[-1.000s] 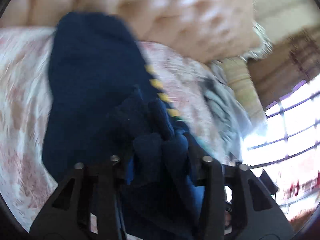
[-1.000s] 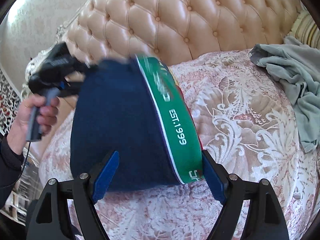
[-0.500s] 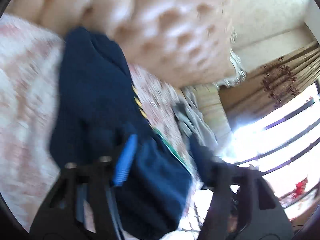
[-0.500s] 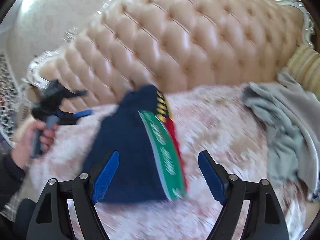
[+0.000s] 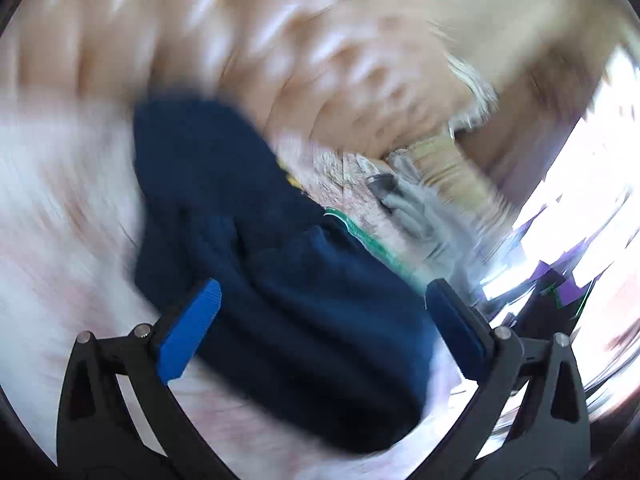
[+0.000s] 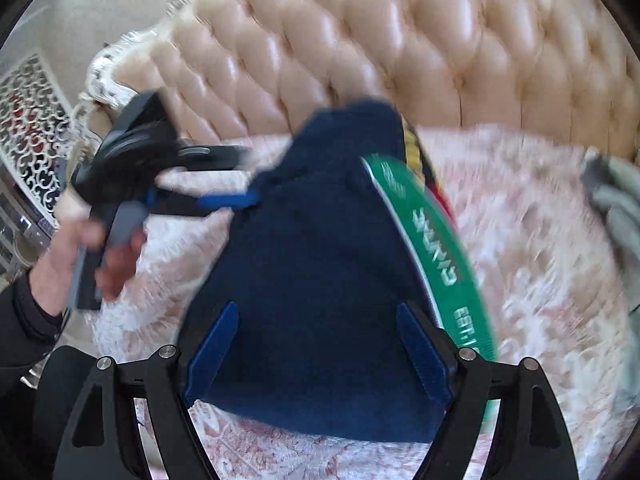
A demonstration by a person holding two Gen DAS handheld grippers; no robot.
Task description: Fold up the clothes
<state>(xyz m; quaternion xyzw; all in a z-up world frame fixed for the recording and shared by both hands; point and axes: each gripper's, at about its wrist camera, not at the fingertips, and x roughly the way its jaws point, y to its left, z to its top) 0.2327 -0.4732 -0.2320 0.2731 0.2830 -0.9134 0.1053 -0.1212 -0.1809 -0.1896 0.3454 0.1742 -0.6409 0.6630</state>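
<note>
A navy garment (image 6: 316, 264) with a green lettered band (image 6: 436, 252) lies folded on the pink patterned bedspread (image 6: 532, 248). It also shows in the blurred left wrist view (image 5: 288, 264). My right gripper (image 6: 318, 344) is open, its blue pads on either side of the garment's near edge. My left gripper (image 5: 320, 328) is open over the garment's other side, and it also shows in the right wrist view (image 6: 224, 184), held by a hand at the left. Neither gripper holds cloth.
A tufted beige headboard (image 6: 400, 52) stands behind the bed. A grey garment (image 6: 616, 200) lies crumpled at the right, also seen in the left wrist view (image 5: 416, 208). A bright window (image 5: 592, 208) is at the right of the left wrist view.
Both grippers have opened and let go of the navy garment, which now lies on the bed. The right gripper pulled back, then came close again. The left gripper swung around.
</note>
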